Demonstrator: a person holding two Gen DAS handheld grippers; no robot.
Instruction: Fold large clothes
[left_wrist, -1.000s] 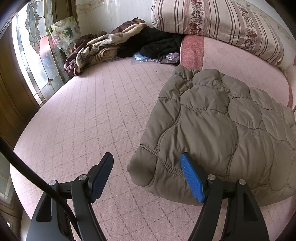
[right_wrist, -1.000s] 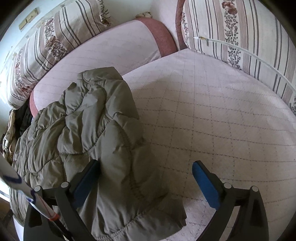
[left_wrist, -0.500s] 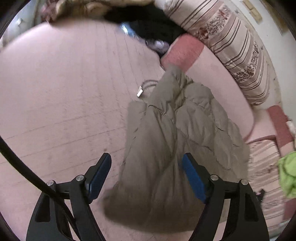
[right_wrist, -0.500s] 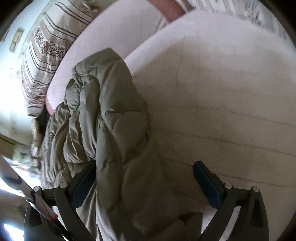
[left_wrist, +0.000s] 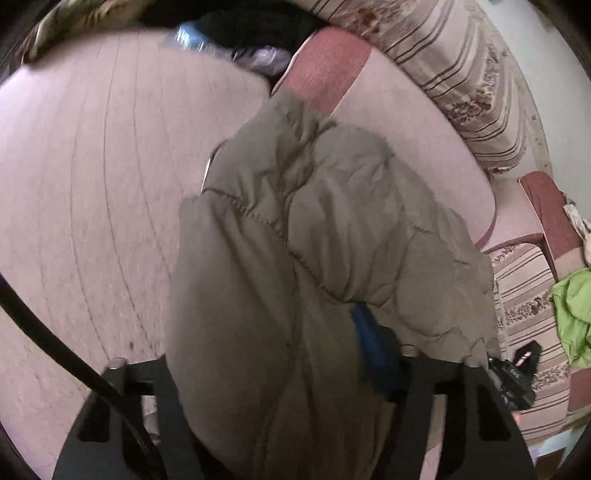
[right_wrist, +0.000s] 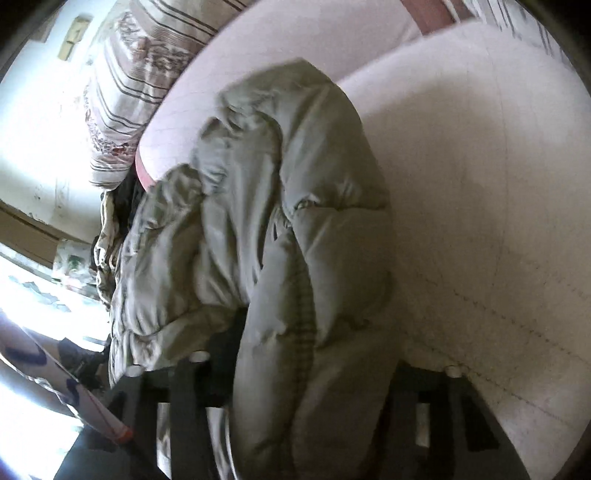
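Since a second ago our jacket (left_wrist: 295, 229) has risen off the bed (left_wrist: 92, 166), bunched between both tools: left hand-held gripper (left_wrist: 266, 373) and right hand-held gripper (right_wrist: 314, 369) each clench its padding.

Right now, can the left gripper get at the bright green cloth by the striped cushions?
Probably not: the left gripper is full of the olive quilted jacket, and the bright green cloth lies far off to its right.

Left tool (left_wrist: 273, 369) and right tool (right_wrist: 314, 369): each clamped on khaki fabric.
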